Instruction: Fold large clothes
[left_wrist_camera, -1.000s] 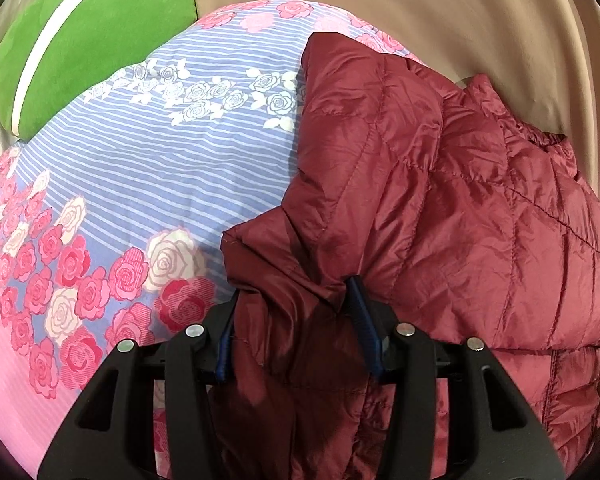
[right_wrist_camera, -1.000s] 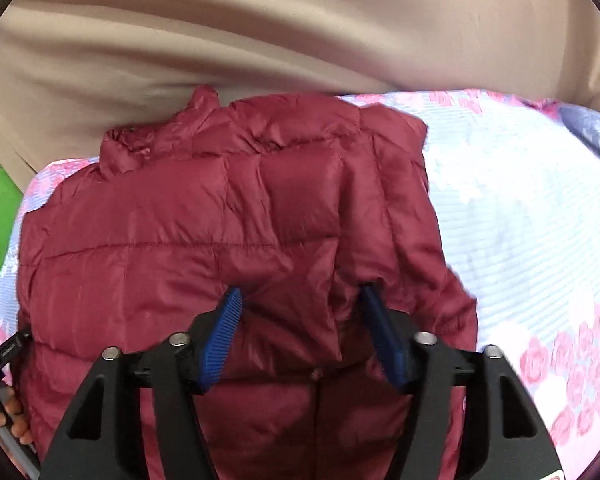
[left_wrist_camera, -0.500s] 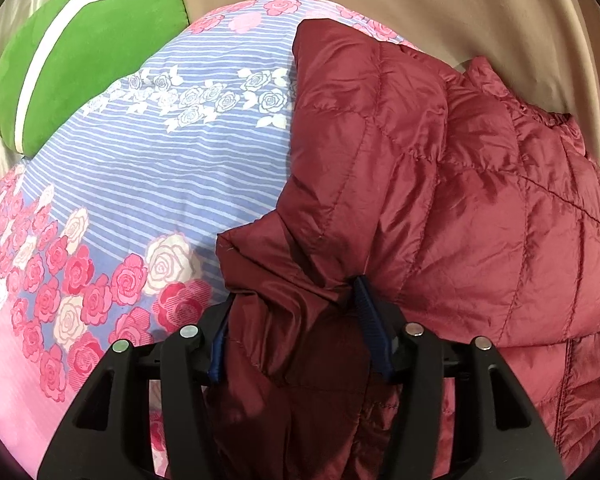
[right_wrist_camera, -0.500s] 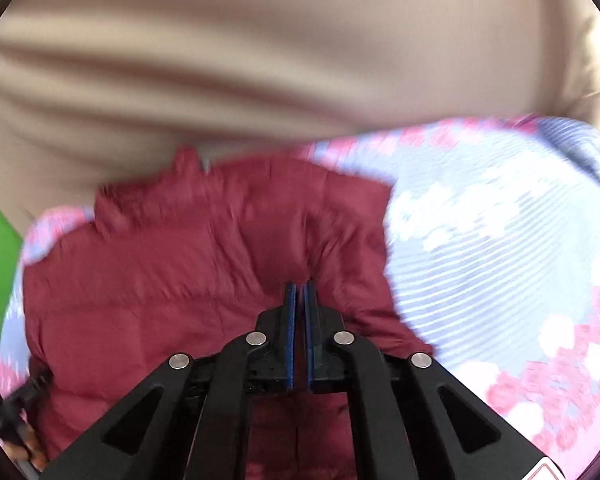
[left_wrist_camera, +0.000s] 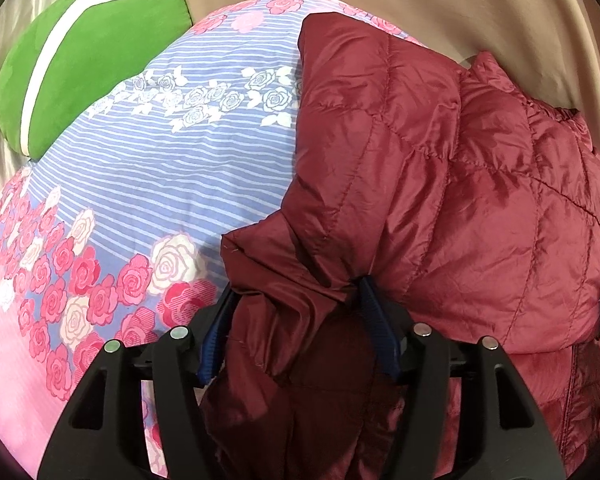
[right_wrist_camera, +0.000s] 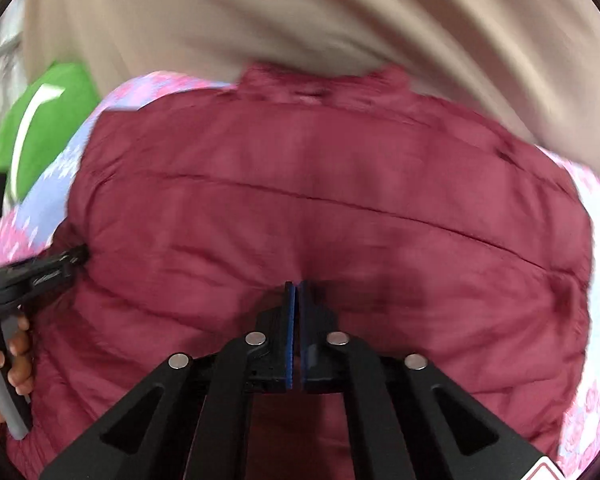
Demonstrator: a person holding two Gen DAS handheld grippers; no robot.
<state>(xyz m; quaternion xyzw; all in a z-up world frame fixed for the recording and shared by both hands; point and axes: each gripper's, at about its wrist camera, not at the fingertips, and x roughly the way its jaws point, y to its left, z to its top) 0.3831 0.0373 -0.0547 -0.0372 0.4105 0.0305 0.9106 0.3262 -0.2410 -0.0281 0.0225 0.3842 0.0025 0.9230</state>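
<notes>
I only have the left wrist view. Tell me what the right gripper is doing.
Observer: The right gripper is shut, with its tip against the middle of the jacket.
Operator: Say whether it holds cloth.
Observer: Cloth puckers at the tip, but the picture is blurred and I cannot tell if any is pinched.
Operator: Report the jacket's right side.
Observer: It ends on the sheet, and bare sheet shows beyond it.
</notes>
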